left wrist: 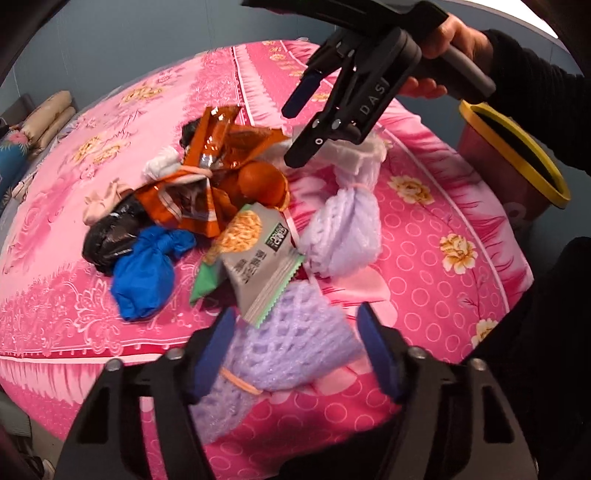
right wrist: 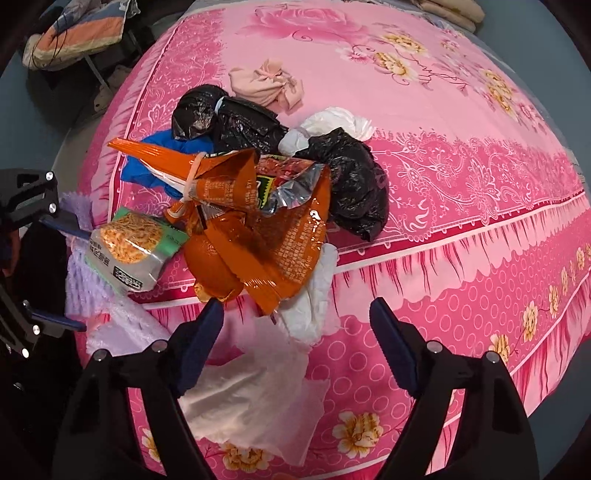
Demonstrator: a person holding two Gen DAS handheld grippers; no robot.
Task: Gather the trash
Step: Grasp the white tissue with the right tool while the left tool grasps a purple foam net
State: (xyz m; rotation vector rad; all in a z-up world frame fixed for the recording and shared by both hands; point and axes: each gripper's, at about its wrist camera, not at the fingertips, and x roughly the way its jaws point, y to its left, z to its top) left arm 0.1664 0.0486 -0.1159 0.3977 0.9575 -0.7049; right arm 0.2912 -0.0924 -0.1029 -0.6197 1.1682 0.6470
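A heap of trash lies on the pink flowered bedsheet [left wrist: 436, 266]: orange snack wrappers [left wrist: 218, 147] [right wrist: 258, 229], a grey-green snack packet [left wrist: 255, 251] [right wrist: 125, 243], a blue bag [left wrist: 147, 273], black bags [right wrist: 351, 184] and a second purple foam net [left wrist: 343, 229]. My left gripper [left wrist: 295, 350] stands open around a purple foam net bundle [left wrist: 284, 350] tied with a rubber band; its left pad touches the net. My right gripper [right wrist: 299, 336] [left wrist: 293, 134] hangs open over a crumpled white tissue [right wrist: 251, 391] at the heap's near edge, with nothing pinched.
A pink bin [left wrist: 487, 158] with a yellow rim stands beside the bed at the right. A hand [left wrist: 447, 37] holds the right gripper's handle. Pillows [left wrist: 48, 114] lie at the far end. Folded bedding [right wrist: 74, 33] sits off the bed.
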